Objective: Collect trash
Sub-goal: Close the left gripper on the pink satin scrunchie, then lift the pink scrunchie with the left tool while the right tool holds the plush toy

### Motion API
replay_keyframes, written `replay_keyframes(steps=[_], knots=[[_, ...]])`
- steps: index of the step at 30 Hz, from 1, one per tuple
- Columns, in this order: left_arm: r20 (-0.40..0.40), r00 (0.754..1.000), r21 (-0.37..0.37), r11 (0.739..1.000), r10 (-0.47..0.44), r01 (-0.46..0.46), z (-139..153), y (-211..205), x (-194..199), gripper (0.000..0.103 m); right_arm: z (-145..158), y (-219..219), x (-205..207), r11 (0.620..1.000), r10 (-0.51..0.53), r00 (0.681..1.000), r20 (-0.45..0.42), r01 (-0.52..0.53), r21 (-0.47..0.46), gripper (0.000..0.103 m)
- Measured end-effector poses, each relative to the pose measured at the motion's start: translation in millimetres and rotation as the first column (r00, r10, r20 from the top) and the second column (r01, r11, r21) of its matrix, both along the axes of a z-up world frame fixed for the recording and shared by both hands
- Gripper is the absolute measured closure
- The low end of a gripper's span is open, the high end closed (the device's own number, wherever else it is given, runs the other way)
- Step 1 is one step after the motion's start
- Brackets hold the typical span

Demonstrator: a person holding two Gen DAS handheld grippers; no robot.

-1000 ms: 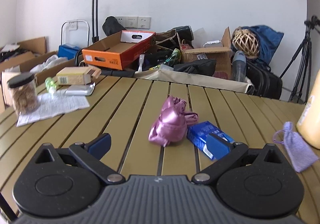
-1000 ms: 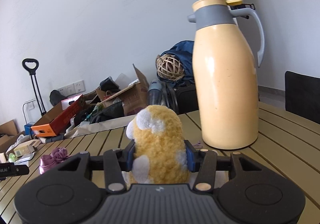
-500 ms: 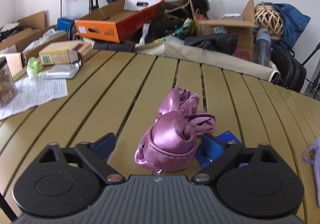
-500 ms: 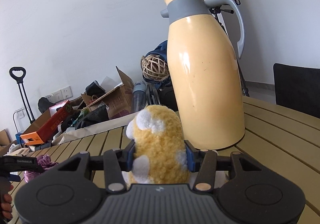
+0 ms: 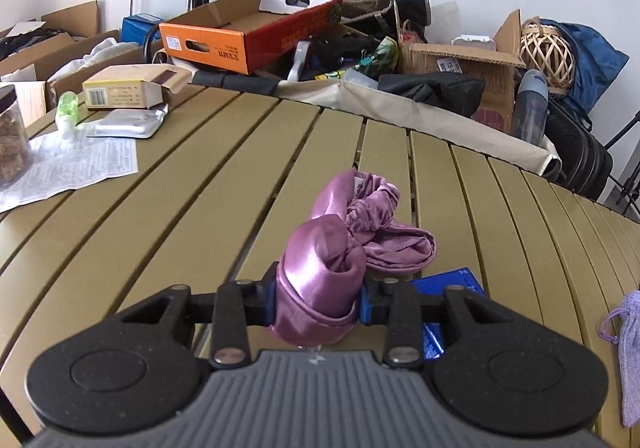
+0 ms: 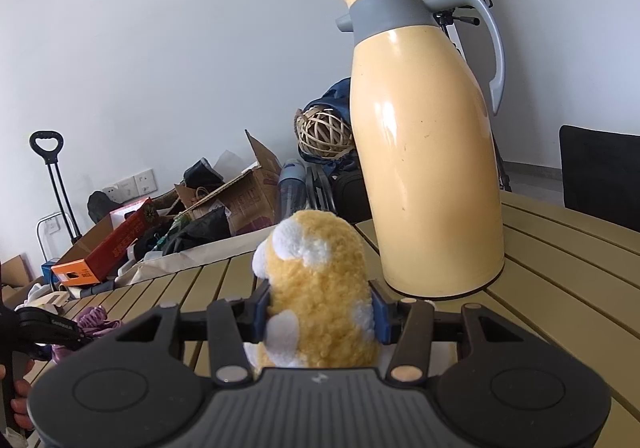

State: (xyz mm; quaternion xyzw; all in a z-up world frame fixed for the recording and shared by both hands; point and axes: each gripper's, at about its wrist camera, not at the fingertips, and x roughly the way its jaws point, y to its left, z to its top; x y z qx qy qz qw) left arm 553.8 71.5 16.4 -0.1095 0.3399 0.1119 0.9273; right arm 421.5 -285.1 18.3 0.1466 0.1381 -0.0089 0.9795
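In the left wrist view a crumpled pink satin cloth lies on the slatted olive table. My left gripper is shut on the cloth's near end, both blue pads pressing into it. A blue packet lies just right of it, partly hidden by the finger. In the right wrist view my right gripper is shut on a yellow and white plush toy, held above the table. The pink cloth and the left gripper also show at the far left there.
A tall cream thermos jug stands right of the plush. A lilac drawstring pouch lies at the right edge. Printed paper, a jar, a foil pack and a small carton sit at left. Boxes and bags crowd beyond the table.
My left gripper moved forward and down over the pink cloth, and its wide-open jaws closed on the cloth. The right gripper kept its hold on the plush; its view shifted slightly.
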Motion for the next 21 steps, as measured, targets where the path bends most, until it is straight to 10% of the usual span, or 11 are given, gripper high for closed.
replay_keyframes(steps=[21], knots=[[0.101,0.994,0.095,0.995,-0.047,0.037,44.7,-22.0,-107.0,0.067,15.1,10.4,-50.3,0.995,0.1,0.993,0.054,-0.1,-0.011,0.056]])
